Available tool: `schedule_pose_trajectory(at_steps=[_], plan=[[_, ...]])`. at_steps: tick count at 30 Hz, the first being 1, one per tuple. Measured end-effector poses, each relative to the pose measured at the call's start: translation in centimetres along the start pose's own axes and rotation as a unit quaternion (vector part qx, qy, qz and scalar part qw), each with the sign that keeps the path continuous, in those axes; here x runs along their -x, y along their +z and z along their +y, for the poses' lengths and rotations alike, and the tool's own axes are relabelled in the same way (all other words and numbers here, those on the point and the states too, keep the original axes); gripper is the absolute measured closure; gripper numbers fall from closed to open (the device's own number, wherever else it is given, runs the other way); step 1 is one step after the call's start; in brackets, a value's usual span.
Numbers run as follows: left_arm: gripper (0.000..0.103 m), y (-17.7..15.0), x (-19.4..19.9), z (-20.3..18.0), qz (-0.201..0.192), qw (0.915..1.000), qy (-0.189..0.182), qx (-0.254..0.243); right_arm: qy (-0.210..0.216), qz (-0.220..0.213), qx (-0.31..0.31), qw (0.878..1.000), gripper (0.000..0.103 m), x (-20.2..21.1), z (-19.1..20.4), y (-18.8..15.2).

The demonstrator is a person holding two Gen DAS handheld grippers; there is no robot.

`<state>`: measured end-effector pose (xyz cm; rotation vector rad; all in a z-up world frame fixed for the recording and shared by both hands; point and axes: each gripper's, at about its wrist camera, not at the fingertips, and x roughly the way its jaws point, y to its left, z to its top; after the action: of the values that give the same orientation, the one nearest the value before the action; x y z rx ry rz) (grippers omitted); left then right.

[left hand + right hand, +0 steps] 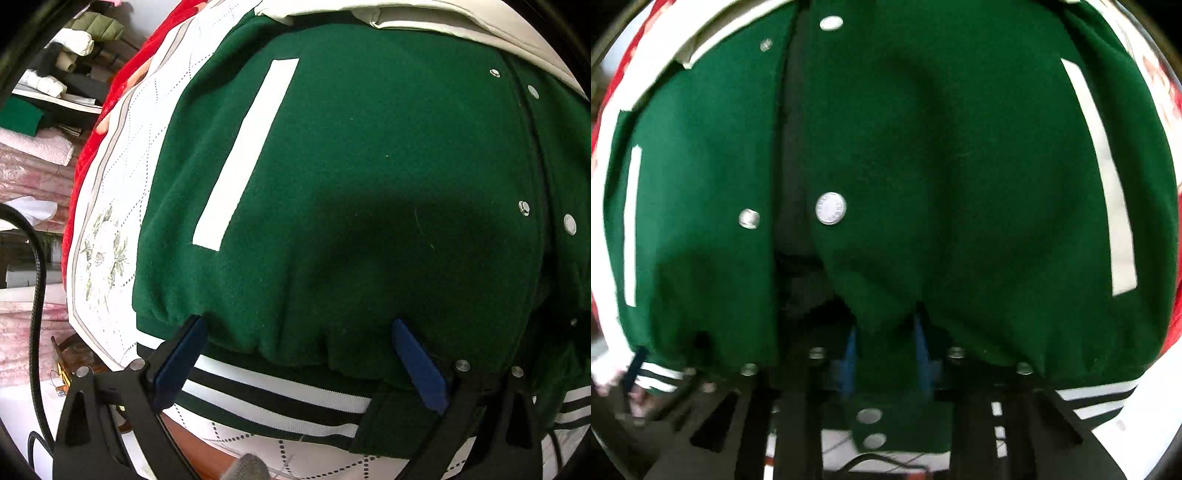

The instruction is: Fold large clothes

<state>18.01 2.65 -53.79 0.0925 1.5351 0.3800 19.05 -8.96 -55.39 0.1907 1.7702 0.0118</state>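
Observation:
A dark green varsity jacket (369,166) lies front up on a white quilted cover (110,221). It has white pocket strips (243,155), silver snaps (523,207) and a black-and-white striped hem (277,398); cream sleeves (461,22) lie across its far end. My left gripper (298,325) stands open, wide apart, with its blue fingertips (184,354) resting on the fabric just above the hem. In the right wrist view the jacket (979,184) fills the frame. My right gripper (885,326) is shut on a bunched fold of the front edge near the lowest snaps (868,415).
A red blanket (110,96) runs along the cover's far left side. Left of the bed are shelves with folded cloth and rolls (48,85) and pink fabric (29,173). A black cable (37,288) hangs by my left gripper.

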Motion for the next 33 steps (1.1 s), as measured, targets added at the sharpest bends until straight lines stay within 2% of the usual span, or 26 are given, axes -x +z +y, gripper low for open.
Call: schedule_pose_trajectory(at_steps=[5, 7, 10, 12, 13, 14, 15, 18, 20, 23, 25, 27, 28, 29, 30, 31, 33], plan=[[0.000, 0.3, 0.0, 1.5, 0.003, 0.9999, 0.012, 0.012, 0.055, 0.018, 0.024, 0.998, 0.088, 0.0, 2.0, -0.4], [0.000, 0.7, 0.3, 2.2, 0.005, 0.9997, 0.009, 0.024, 0.092, 0.043, 0.031, 0.994, 0.085, -0.3, 1.7, 0.0], [0.000, 1.8, 1.9, 3.0, -0.005, 0.9992, 0.002, 0.041, 0.163, 0.073, 0.002, 0.984, 0.082, 1.0, -1.6, 0.7], [0.000, 3.2, 3.6, 2.3, -0.030, 0.9984, -0.012, 0.047, 0.174, 0.068, -0.008, 0.982, 0.078, 2.5, -3.9, 1.5], [0.000, 3.8, 4.1, 1.9, -0.039, 0.9981, -0.020, 0.044, 0.160, 0.047, -0.013, 0.986, 0.073, 4.1, -5.7, 1.9], [0.000, 4.6, 4.8, 0.7, -0.049, 0.9976, -0.030, 0.039, 0.147, 0.027, -0.016, 0.989, 0.059, 5.4, -7.1, 2.5], [0.000, 5.5, 5.3, -0.7, -0.058, 0.9968, -0.043, 0.037, 0.131, 0.004, -0.019, 0.991, 0.051, 6.8, -8.3, 3.2], [0.000, 7.5, 6.2, -5.0, -0.073, 0.9939, -0.079, 0.024, 0.089, -0.054, -0.042, 0.994, 0.051, 10.2, -13.2, 5.9], [0.000, 9.0, 6.5, -8.0, -0.088, 0.9926, -0.084, 0.008, 0.081, -0.074, -0.070, 0.991, 0.051, 11.5, -16.5, 8.5], [0.000, 11.2, 6.0, -11.8, -0.100, 0.9922, -0.073, -0.019, 0.056, -0.119, -0.094, 0.987, 0.051, 12.9, -20.6, 13.1], [0.000, 12.6, 4.8, -14.3, -0.109, 0.9922, -0.043, -0.041, 0.037, -0.143, -0.092, 0.985, 0.051, 12.8, -23.1, 16.0], [0.000, 13.6, 3.2, -15.7, -0.112, 0.9919, -0.006, -0.059, 0.027, -0.149, -0.083, 0.985, 0.051, 11.9, -23.0, 17.9], [0.000, 13.8, 2.5, -15.8, -0.111, 0.9919, -0.001, -0.062, 0.019, -0.147, -0.074, 0.986, 0.051, 10.7, -22.0, 18.9], [0.000, 13.9, 2.0, -15.6, -0.114, 0.9917, -0.004, -0.060, 0.007, -0.148, -0.065, 0.987, 0.052, 9.6, -21.1, 19.8], [0.000, 13.9, 2.0, -15.4, -0.120, 0.9912, -0.006, -0.056, -0.024, -0.151, -0.057, 0.987, 0.057, 8.8, -21.2, 20.7], [0.000, 13.8, 2.0, -15.2, -0.121, 0.9910, -0.007, -0.056, -0.049, -0.155, -0.064, 0.985, 0.057, 8.3, -21.7, 21.2], [0.000, 13.5, 2.2, -15.0, -0.121, 0.9910, -0.004, -0.058, -0.048, -0.150, -0.094, 0.983, 0.056, 7.7, -23.3, 21.8]])
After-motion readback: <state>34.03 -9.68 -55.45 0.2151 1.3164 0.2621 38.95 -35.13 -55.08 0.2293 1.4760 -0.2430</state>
